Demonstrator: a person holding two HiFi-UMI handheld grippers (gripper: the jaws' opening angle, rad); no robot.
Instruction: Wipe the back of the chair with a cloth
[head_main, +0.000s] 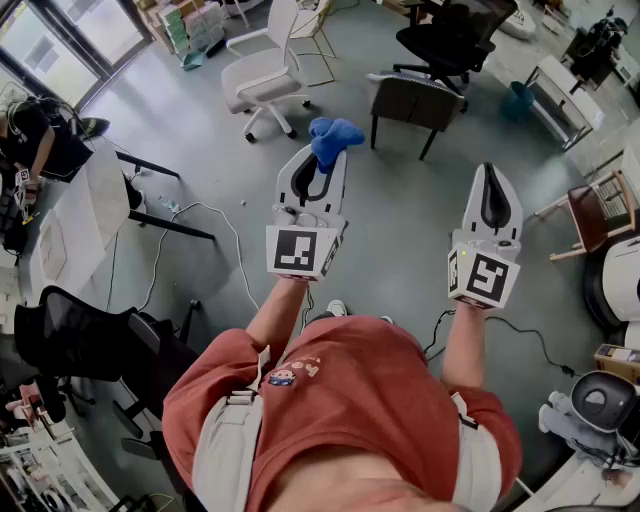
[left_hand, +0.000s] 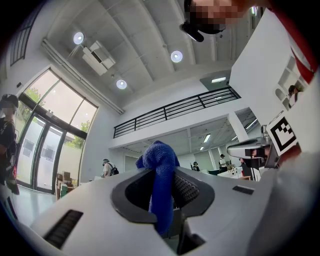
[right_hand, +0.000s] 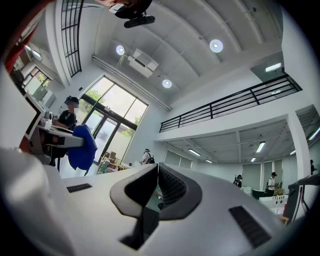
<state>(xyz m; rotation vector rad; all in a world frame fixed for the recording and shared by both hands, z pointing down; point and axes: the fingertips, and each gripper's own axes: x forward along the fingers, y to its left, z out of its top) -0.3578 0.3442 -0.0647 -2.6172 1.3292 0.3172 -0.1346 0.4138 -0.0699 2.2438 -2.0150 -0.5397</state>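
1. Plainly, the left claw (head_main: 322, 152) is closed narrow on the cloth (head_main: 334, 138). The blue fabric hangs down between the jaws and bunches above the tips, so a loose wad leads, which I judge suits wiping
2. The right claw (head_main: 491, 172) has its jaws together with nothing between them. It is held up beside the left one, well apart from it, and is probably kept free to steady a chair
3. Both claws are raised in front of the person and touch no furniture, so wiping is not yet under way
4. Ahead stand a white chair (head_main: 265, 72) and a dark chair (head_main: 412, 100), near each other with a gap between. I cannot tell which one is meant. The dark chair seems to turn its back panel this way, while the white chair's back is on its far side
5. Bare floor (head_main: 400, 225) gives open room up to both chairs. A cable (head_main: 232, 240) trails on the left near the worktop (head_main: 85, 215), an edge to step around
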